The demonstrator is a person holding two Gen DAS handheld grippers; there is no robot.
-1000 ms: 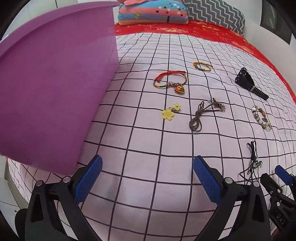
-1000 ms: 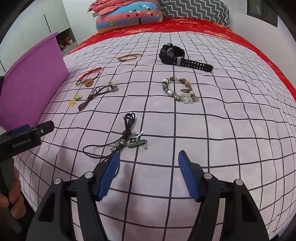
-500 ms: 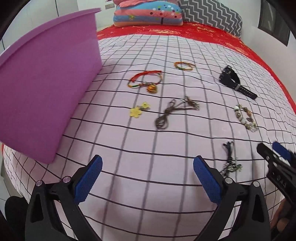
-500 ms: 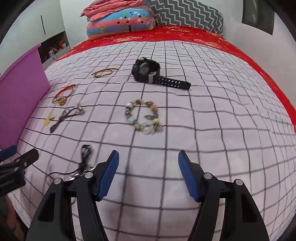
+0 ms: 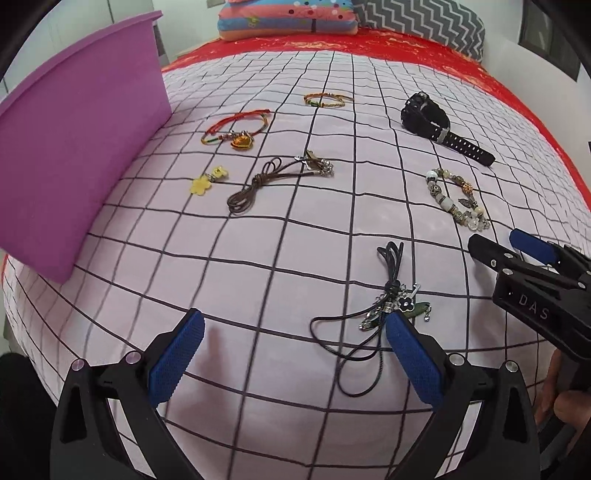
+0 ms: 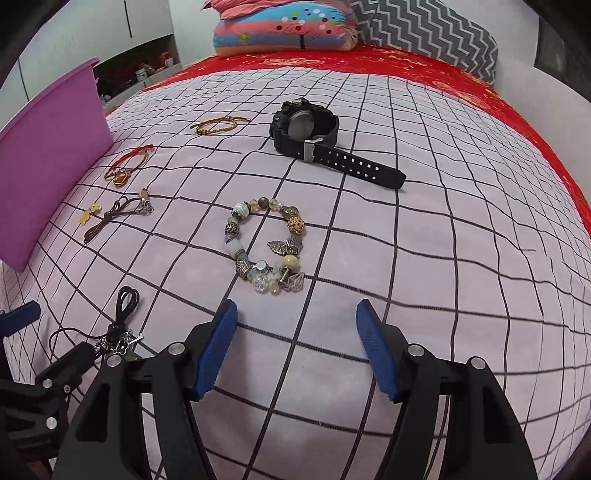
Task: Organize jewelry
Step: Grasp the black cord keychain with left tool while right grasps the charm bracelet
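Two black grippers with blue pads, left point(image 5: 291, 354) and right point(image 6: 295, 349), are held spread and empty above the pink grid-patterned bedspread point(image 6: 424, 258), near its front edge.

- Bedcover point(image 6: 406, 258): pale pink with a dark grid.
- Box point(image 5: 81, 147): plain purple.
- Watch point(image 6: 306, 129): black.
- Sheet point(image 6: 424, 74): red with a gold print.
- Pillow point(image 6: 424, 29): grey-and-white zigzag.
- Flower charm point(image 5: 201, 184): yellow.
- Gripper pads point(image 6: 218, 347): blue.

The right gripper point(image 6: 295, 349) hung open above the checked bed point(image 6: 424, 258), just short of a beaded bracelet point(image 6: 267, 247), a black watch point(image 6: 314, 136) beyond it.
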